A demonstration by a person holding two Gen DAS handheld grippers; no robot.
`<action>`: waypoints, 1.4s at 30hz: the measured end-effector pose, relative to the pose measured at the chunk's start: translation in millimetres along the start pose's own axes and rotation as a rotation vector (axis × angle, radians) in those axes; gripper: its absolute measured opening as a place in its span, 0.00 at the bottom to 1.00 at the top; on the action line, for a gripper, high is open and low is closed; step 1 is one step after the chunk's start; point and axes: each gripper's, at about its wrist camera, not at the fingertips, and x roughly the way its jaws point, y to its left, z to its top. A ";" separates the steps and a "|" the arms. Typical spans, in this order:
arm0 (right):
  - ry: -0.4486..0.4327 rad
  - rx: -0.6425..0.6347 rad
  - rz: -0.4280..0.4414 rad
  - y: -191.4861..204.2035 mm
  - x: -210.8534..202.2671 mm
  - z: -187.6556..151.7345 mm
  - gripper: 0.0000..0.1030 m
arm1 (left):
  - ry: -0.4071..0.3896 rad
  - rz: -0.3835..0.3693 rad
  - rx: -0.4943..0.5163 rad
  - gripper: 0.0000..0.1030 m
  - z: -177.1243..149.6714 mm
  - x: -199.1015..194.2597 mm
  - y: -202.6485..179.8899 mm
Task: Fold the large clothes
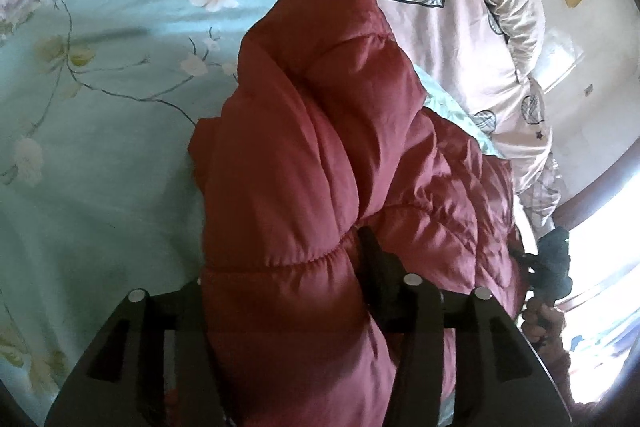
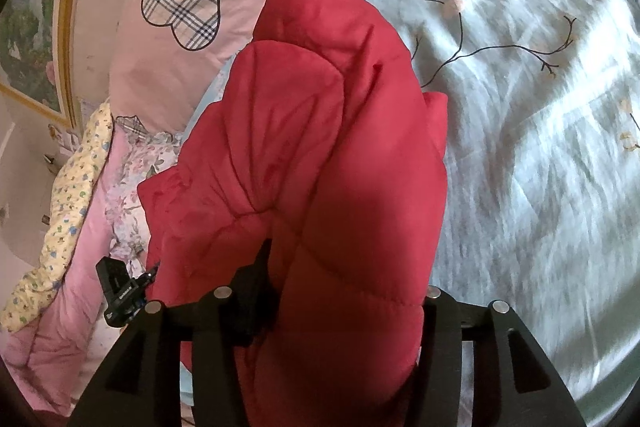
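Left wrist view shows us the red padded jacket (image 1: 320, 147) bunched up over the light blue flowered bedsheet (image 1: 100, 107), its quilted bulk rising between the fingers of our left gripper (image 1: 288, 307). One black finger (image 1: 372, 259) shows to the right of the jacket fold; the other is hidden behind the cloth, so we cannot tell whether the pads press on it. Beyond the jacket lies a pink quilt (image 1: 460, 67) with plaid hearts.

From the right wrist view, the jacket (image 2: 320, 167) likewise fills the space between the fingers of our right gripper (image 2: 344, 291), with one finger (image 2: 260, 267) visible left of the fold and the grip itself hidden. The sheet (image 2: 540, 147) spreads right of the jacket, the quilt (image 2: 180, 47) left of it.
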 end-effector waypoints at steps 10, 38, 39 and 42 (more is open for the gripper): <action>-0.043 -0.140 -0.197 26.9 -10.8 6.0 0.77 | -0.072 0.200 0.101 0.74 2.0 -19.5 -19.9; -0.146 -0.239 -0.389 50.7 11.6 95.5 0.71 | -0.105 0.268 0.138 0.72 69.0 8.5 -49.0; -0.146 -0.241 -0.396 51.2 14.3 97.5 0.45 | -0.095 0.267 0.139 0.47 72.8 13.0 -48.7; -0.142 -0.241 -0.388 54.9 17.8 96.6 0.16 | -0.078 0.288 0.136 0.12 76.3 20.2 -49.7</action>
